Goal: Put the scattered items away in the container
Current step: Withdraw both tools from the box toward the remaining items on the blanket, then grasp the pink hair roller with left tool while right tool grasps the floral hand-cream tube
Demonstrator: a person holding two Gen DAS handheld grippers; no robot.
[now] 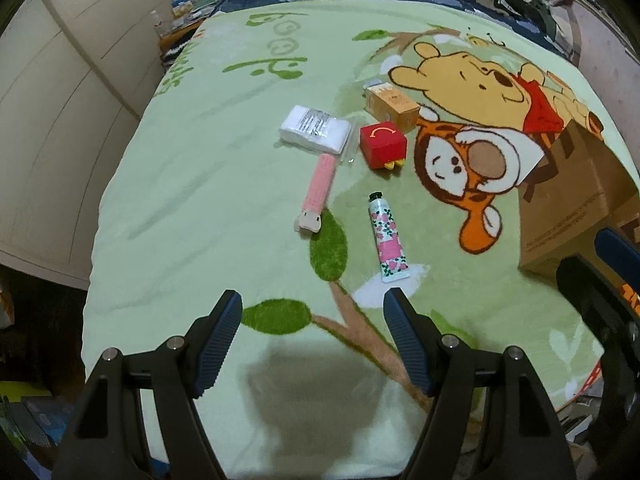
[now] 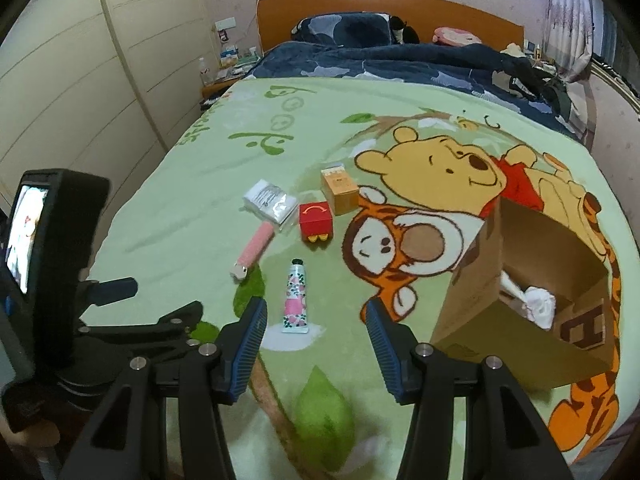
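Scattered on the green cartoon blanket [image 1: 192, 184] lie a floral hand-cream tube [image 1: 387, 238], a pink stick-shaped item [image 1: 316, 194], a white packet [image 1: 316, 129], a red cube box [image 1: 383, 145] and an orange carton [image 1: 391, 106]. The same items show in the right wrist view: tube [image 2: 295, 297], pink item [image 2: 253, 250], packet [image 2: 270, 200], red box [image 2: 316, 222], carton [image 2: 340, 190]. An open cardboard box [image 2: 472, 300] with white items inside stands on the right. My left gripper [image 1: 313, 300] is open and empty, just short of the tube. My right gripper [image 2: 316, 312] is open and empty, beside the tube.
A dark blue duvet [image 2: 400, 64] and pillows lie at the head of the bed. White wardrobe doors [image 2: 80, 80] line the left side. The cardboard box [image 1: 568, 208] sits at the right edge in the left wrist view. The left gripper's body [image 2: 60, 260] shows at the left.
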